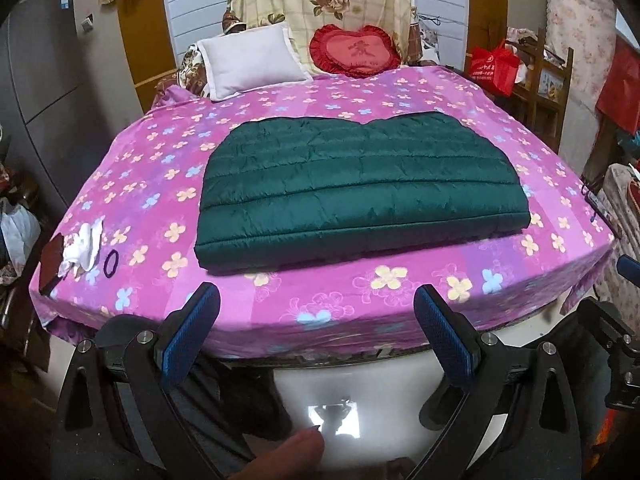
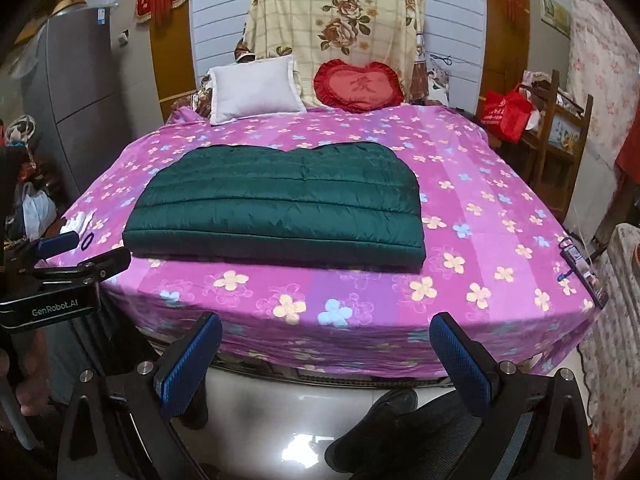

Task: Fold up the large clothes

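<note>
A dark green quilted garment [image 1: 356,188] [image 2: 280,204] lies folded into a flat rectangle on the pink flowered bed sheet [image 1: 400,280] [image 2: 360,288], near the front half of the bed. My left gripper [image 1: 316,312] is held off the bed's near edge, open, with nothing between its blue pads. My right gripper [image 2: 326,340] is also open and empty, just short of the bed's front edge. The left gripper's body shows at the left of the right wrist view. Neither gripper touches the garment.
A white pillow [image 1: 252,64] and a red heart cushion [image 1: 356,52] lean at the headboard. A white cloth [image 1: 82,246] and a dark hair ring [image 1: 112,260] lie at the bed's front left corner. A wooden shelf with a red bag [image 2: 506,114] stands right. A shoe [image 2: 372,432] rests on the glossy floor.
</note>
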### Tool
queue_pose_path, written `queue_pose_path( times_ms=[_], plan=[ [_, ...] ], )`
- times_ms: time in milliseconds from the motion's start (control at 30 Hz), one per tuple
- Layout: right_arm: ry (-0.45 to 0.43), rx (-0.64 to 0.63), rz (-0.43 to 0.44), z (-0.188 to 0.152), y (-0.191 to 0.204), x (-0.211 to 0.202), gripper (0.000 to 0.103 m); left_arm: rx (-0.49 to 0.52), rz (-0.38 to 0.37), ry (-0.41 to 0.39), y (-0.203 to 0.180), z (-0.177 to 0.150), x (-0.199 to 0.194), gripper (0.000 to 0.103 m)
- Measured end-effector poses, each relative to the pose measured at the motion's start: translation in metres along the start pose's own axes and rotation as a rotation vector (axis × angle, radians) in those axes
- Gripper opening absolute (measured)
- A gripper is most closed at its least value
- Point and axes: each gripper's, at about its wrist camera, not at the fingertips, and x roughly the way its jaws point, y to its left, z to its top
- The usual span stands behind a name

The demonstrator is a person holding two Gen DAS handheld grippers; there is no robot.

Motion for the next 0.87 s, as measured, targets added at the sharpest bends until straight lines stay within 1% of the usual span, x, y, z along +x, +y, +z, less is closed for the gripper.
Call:
queue_pose_path(
  times_ms=[333,567,633,767,867],
  plan=[
    [0.005,0.01,0.001,-0.0008,-0.0038,0.001,0.103,0.013,-0.007,0.0,-0.0044,0.0009,-0.0002,0.098],
    [0.012,0.003,0.005,0.0005,0.0001,0.0041,0.103,0.001,-0.015,0.008,-0.0033,0.0005,0.0024,0.098],
    [0.012,0.003,0.005,0.0008,0.0009,0.0051,0.103,-0.004,-0.024,0.011,-0.002,0.0002,0.0035,0.098],
    [0.017,0.003,0.003,0.0011,0.0026,0.0071,0.103,-0.031,-0.068,0.004,0.0028,-0.0009,0.0028,0.098],
    [0.019,0.001,0.003,0.0009,0.0044,0.0084,0.103,-0.029,-0.066,0.0,0.0022,-0.0013,0.0023,0.098]
  ],
)
